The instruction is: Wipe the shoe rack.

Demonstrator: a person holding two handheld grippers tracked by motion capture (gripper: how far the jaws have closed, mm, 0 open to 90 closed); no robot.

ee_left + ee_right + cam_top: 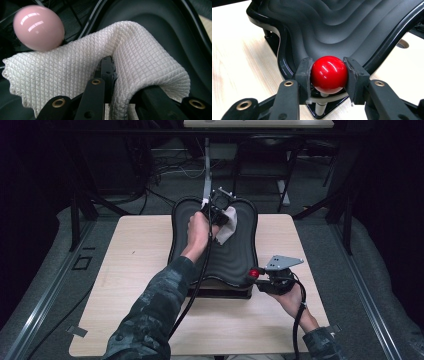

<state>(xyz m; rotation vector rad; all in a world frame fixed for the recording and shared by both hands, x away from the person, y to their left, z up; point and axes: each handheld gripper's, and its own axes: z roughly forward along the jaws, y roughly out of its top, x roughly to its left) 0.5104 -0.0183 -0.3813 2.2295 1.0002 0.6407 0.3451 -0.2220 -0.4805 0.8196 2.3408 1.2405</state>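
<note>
A black ridged shell (235, 260) stands on a base in the middle of the wooden table (135, 270). My left gripper (220, 217) is over its far part, shut on a white waffle-weave cloth (227, 227) that hangs down onto the black surface. In the left gripper view the cloth (75, 65) is folded over the jaws of that gripper (125, 82). A glossy pink ball knob (37, 27) sits just beyond the cloth. At the shell's near right corner my right gripper (260, 276) is shut on a red ball knob (329, 73) on a thin stem, its pads pressing both sides.
The shell's raised glossy rim (284, 62) curves around the red knob. Bare tabletop (237, 62) lies on either side of the shell. Dark frame posts and cables stand behind the table's far edge (150, 216). A person's left sleeve (150, 320) crosses the near table.
</note>
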